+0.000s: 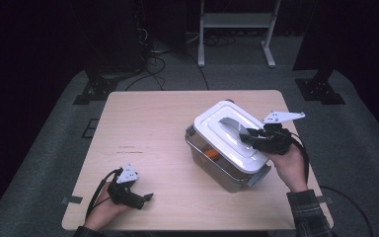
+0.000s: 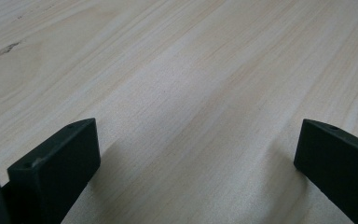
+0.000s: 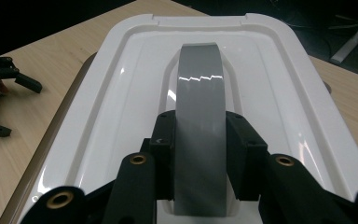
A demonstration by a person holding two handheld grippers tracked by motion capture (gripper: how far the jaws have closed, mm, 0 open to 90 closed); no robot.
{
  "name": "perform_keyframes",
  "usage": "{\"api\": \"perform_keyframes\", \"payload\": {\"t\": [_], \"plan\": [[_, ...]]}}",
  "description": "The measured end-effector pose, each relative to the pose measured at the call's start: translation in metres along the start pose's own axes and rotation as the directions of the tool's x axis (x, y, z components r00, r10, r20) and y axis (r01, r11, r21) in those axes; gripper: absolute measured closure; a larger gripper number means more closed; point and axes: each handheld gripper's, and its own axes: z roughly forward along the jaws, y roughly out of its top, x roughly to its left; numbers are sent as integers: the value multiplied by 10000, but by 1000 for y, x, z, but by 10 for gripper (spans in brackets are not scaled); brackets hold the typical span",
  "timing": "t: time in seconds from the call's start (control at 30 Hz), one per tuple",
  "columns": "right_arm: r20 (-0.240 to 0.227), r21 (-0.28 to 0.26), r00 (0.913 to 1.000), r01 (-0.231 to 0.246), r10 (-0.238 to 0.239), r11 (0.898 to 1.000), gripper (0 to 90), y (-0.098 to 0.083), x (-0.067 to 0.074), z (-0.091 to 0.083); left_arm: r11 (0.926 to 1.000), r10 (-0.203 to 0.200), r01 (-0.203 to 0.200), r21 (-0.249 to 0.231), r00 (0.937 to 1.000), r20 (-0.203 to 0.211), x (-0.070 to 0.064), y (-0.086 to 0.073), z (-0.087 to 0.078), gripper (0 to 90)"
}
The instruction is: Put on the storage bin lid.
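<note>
A clear storage box (image 1: 217, 165) with a white lid (image 1: 212, 129) stands on the right half of the wooden table (image 1: 148, 128); something orange (image 1: 211, 154) shows through its side. A grey handle (image 3: 199, 93) arches along the lid's middle. My right gripper (image 1: 246, 134) is shut on that handle, its two black pads (image 3: 165, 140) pressing the strap from both sides at its near end. My left gripper (image 1: 145, 198) rests low over bare wood near the table's front left, its jaws wide apart with nothing between them (image 2: 198, 154).
A grey latch (image 1: 260, 175) hangs at the box's near end. The table's front edge lies just behind the left hand. Dark stands, cables and a white frame (image 1: 234, 22) occupy the carpeted floor beyond the far edge.
</note>
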Motion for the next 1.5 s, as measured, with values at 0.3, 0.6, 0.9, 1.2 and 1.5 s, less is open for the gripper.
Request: {"api": "perform_keyframes", "payload": {"t": [0.3, 0.6, 0.9, 1.2, 1.5], "plan": [[-206, 282, 9997, 146, -141, 9995, 664, -3, 10, 11, 10000, -7, 7, -19, 10000, -4, 0, 0, 0, 0], [-314, 425, 9992, 258, -245, 9988, 664, -4, 18, 14, 10000, -4, 4, -17, 10000, -4, 0, 0, 0, 0], [-380, 462, 9989, 299, -282, 9985, 664, -5, 24, 14, 10000, -7, 7, -18, 10000, -5, 0, 0, 0, 0], [-371, 526, 9989, 293, -274, 9982, 663, -8, 28, 15, 10000, -6, 6, -15, 10000, -6, 0, 0, 0, 0], [-348, 551, 9992, 235, -216, 9982, 663, -12, 28, 17, 10000, -3, 3, -3, 10000, 2, 0, 0, 0, 0]]}}
